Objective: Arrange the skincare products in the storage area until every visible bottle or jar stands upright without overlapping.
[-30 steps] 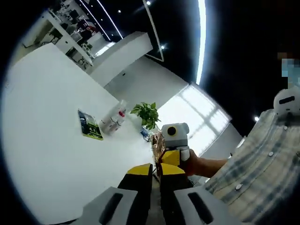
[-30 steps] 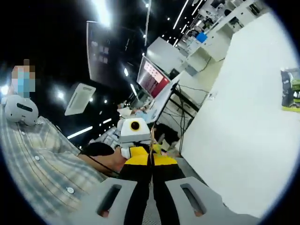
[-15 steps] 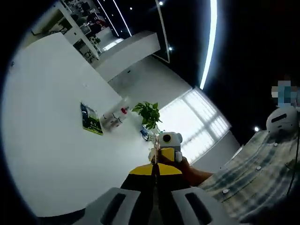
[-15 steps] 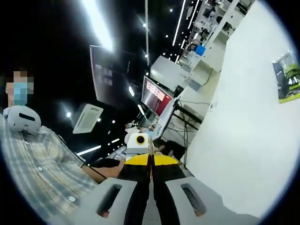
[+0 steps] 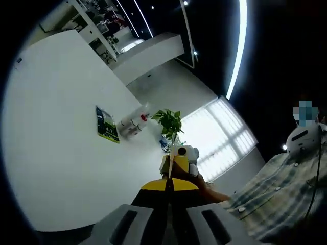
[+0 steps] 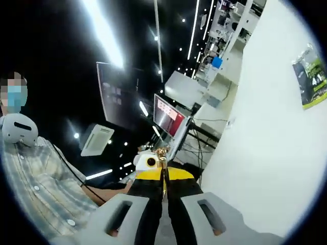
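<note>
Far across the white table (image 5: pixel 56 132), bottles (image 5: pixel 134 122) blur together.

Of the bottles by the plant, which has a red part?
The bottle nearer the plant shows a red spot; the clear one beside it, nearer the green packet, shows none.

Looks like I'm in some open-plan office or lab: big white table (image 5: pixel 56 138), potted plant (image 5: pixel 170 124) by a bright window (image 5: pixel 219 132), long ceiling light strips (image 5: pixel 236 48), and a lit monitor (image 6: pixel 169 113) on desks behind.
</note>
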`<state>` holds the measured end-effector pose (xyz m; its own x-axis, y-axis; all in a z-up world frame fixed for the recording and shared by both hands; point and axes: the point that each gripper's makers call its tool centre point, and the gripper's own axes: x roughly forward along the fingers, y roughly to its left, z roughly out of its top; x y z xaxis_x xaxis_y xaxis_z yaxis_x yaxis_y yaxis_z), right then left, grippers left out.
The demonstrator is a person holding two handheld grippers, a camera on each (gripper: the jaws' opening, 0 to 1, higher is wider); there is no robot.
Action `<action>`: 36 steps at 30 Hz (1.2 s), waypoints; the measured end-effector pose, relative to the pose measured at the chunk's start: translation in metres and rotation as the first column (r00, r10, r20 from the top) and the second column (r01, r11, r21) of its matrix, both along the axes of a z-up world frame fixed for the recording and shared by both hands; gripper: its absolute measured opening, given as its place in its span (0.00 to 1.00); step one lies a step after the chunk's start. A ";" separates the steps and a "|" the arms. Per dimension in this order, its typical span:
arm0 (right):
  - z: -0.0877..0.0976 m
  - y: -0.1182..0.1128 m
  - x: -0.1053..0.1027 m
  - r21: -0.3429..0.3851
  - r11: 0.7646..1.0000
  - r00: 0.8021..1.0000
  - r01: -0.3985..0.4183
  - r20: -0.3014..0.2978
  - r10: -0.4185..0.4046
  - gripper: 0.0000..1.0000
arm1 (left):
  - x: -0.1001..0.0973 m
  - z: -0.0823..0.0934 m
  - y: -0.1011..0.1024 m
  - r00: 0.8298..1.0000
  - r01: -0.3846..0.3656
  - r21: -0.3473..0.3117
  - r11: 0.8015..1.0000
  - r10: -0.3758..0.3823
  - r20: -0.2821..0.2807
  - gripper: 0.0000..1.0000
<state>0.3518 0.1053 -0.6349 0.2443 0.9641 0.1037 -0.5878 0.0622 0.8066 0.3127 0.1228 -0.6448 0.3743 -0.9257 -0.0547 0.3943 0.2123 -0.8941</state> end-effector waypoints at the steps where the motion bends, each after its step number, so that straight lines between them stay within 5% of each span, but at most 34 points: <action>1: -0.001 -0.003 0.005 -0.048 0.998 0.998 0.040 0.050 -0.038 0.13 | 0.002 0.000 0.001 1.000 0.000 0.004 1.000 0.000 -0.002 0.00; 3: -0.004 -0.008 0.007 -0.123 0.989 0.992 0.077 0.113 -0.064 0.26 | 0.006 0.003 0.002 1.000 0.008 -0.004 1.000 -0.008 -0.014 0.00; 6: -0.007 -0.020 0.004 -0.261 0.958 0.976 0.117 0.210 -0.062 0.30 | 0.019 0.003 0.005 1.000 -0.001 0.002 1.000 0.001 -0.030 0.00; 10: -0.014 -0.045 0.002 -0.418 0.869 0.925 0.265 0.366 -0.106 0.43 | 0.043 0.006 0.006 0.999 0.001 -0.003 1.000 -0.001 -0.044 0.00; 14: -0.039 -0.068 -0.004 -0.592 0.705 0.853 0.392 0.520 -0.038 0.55 | 0.070 0.010 0.005 0.998 -0.002 -0.012 1.000 0.002 -0.057 0.00; 16: -0.045 -0.071 -0.005 -0.613 0.674 0.852 0.412 0.522 -0.046 0.57 | 0.081 0.011 0.004 0.998 -0.005 -0.022 1.000 0.003 -0.061 0.00; 19: -0.050 -0.075 -0.002 -0.605 0.657 0.849 0.449 0.518 -0.103 0.62 | 0.100 0.007 -0.002 0.996 0.005 -0.027 1.000 -0.007 -0.085 0.00; 22: -0.063 -0.080 0.006 -0.633 0.611 0.851 0.475 0.507 -0.136 0.60 | 0.114 0.001 -0.008 0.994 0.012 -0.015 1.000 -0.013 -0.113 0.00; 24: -0.074 -0.078 0.005 -0.674 0.593 0.865 0.441 0.495 -0.080 0.57 | 0.123 0.000 -0.010 0.993 0.007 -0.019 1.000 -0.010 -0.118 0.00; 26: -0.073 -0.081 0.007 -0.675 0.575 0.843 0.463 0.535 -0.051 0.54 | 0.132 0.000 -0.015 0.992 0.010 -0.026 1.000 -0.013 -0.127 0.00; 28: -0.067 -0.081 0.005 -0.657 0.593 0.844 0.466 0.531 -0.075 0.51 | 0.143 -0.001 -0.018 0.992 0.015 -0.024 1.000 -0.018 -0.127 0.00; 36: -0.074 -0.084 0.006 -0.674 0.572 0.842 0.468 0.536 -0.058 0.48 | 0.185 -0.026 -0.018 0.980 0.014 0.033 0.999 -0.007 -0.197 0.00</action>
